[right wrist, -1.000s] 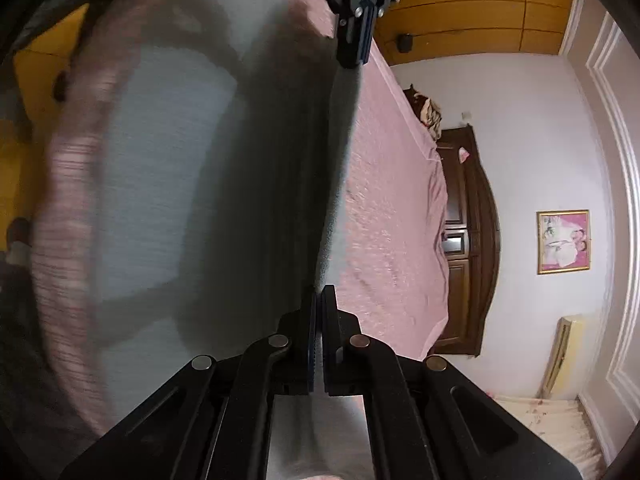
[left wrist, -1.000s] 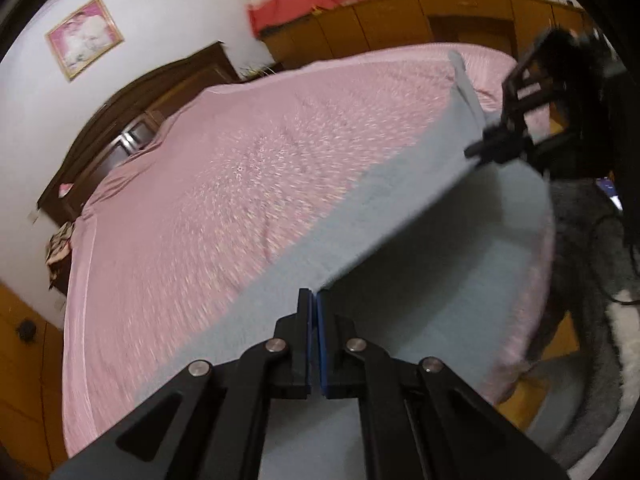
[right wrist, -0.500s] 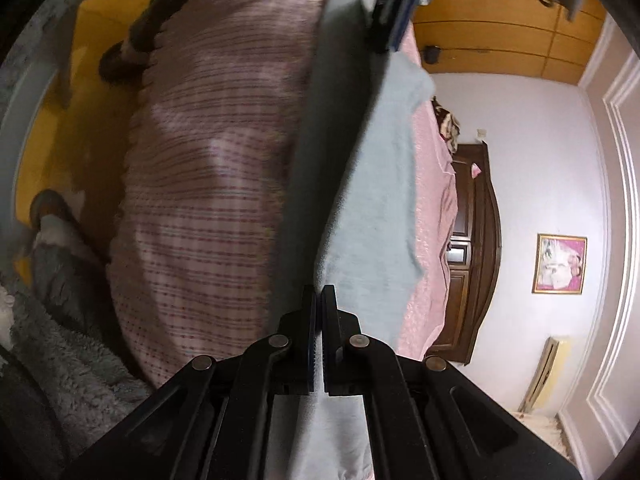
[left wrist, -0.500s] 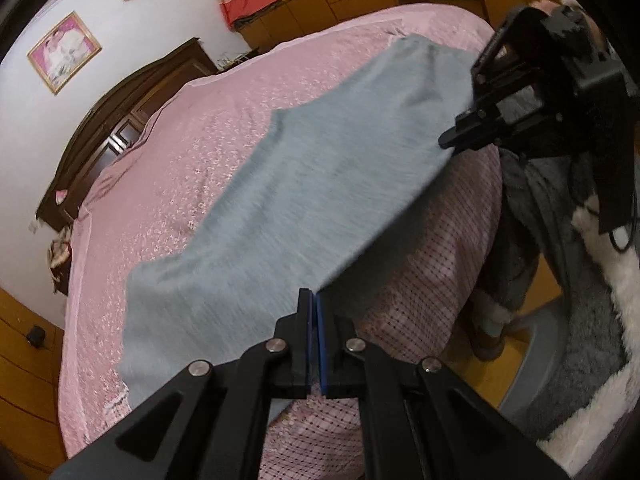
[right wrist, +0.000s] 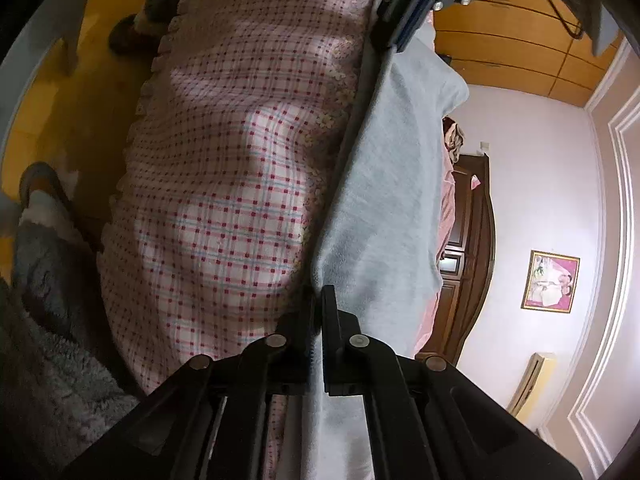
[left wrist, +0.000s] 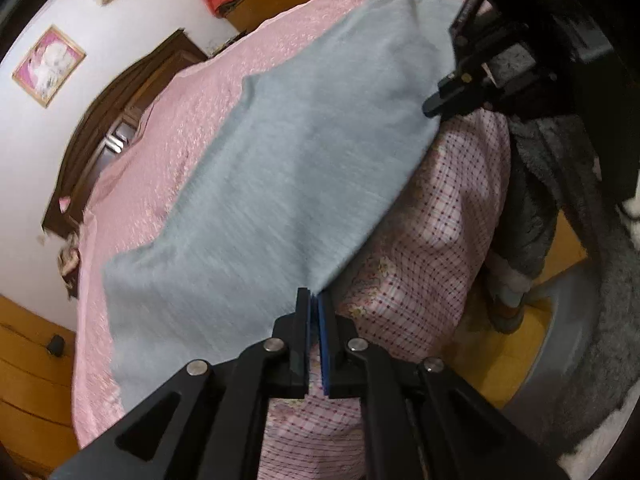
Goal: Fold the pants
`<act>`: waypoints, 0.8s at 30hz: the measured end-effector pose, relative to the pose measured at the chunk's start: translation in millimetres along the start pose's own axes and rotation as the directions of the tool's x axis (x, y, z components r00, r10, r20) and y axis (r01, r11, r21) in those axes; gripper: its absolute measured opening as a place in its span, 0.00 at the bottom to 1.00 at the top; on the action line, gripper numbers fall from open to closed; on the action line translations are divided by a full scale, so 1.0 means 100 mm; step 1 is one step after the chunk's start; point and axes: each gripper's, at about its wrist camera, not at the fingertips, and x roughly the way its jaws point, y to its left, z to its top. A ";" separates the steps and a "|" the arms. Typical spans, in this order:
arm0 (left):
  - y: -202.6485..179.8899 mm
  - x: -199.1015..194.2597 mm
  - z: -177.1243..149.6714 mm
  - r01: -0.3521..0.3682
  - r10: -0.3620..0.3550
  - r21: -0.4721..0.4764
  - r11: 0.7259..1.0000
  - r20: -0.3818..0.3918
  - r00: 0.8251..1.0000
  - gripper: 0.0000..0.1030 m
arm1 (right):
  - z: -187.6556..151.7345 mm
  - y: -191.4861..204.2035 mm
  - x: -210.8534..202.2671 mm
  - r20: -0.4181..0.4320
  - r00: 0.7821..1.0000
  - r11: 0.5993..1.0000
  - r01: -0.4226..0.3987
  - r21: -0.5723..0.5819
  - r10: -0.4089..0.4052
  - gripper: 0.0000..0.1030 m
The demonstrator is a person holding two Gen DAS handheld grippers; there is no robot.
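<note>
Holding light grey-blue soft-fabric pants (left wrist: 300, 168) (right wrist: 384, 184) by their near edge with two black hand-held grippers. Laying most of the cloth flat on a pink quilted bed cover (left wrist: 168, 152), with the far end reaching toward 12 o'clock in the left wrist view and the near edge hanging just over the side of the bed. Covering that side of the bed below the pants with a pink-and-white checked sheet (left wrist: 432, 248) (right wrist: 224, 200).

Pointing the left gripper (left wrist: 313, 294) (right wrist: 394, 40) steeply downward at the 6 o'clock corner of the pants. Opening its jaws very slightly, yet pinching the corner of the cloth between the blue pads at the tips. Showing only a thin slit lower between the fingers.

Pointing the right gripper (right wrist: 318, 292) (left wrist: 434, 104) less steeply, rolled to one side, at 2 o'clock in the left wrist view. Keeping its jaws together and clamped on the other near corner of the pants, with cloth also passing between the fingers behind the tips. Stretching the edge of the pants as a straight line from one gripper to the other.

Standing close to the bed on a yellow floor (left wrist: 560, 248), with a foot in a slipper (left wrist: 508, 304) at 4 o'clock. Facing a dark wooden headboard (left wrist: 120, 120) at 10 o'clock and a pink framed picture (left wrist: 48, 66) on the white wall above it.
</note>
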 end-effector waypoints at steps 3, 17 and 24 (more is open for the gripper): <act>0.15 -0.09 -0.05 0.082 -0.082 -0.126 0.989 0.009 0.997 0.27 | 0.04 -0.16 -0.14 0.044 0.997 0.995 -0.065 0.080 0.062 0.13; 1.87 -0.46 -1.69 -0.022 0.080 -0.832 0.555 0.027 0.996 0.57 | 1.72 -1.68 0.02 0.537 0.838 0.707 -0.440 0.554 0.100 0.29; 2.26 -0.42 -2.40 0.094 0.084 -0.958 0.272 0.120 0.989 0.57 | 2.67 -1.63 0.58 0.535 0.835 0.716 -0.449 0.534 0.125 0.28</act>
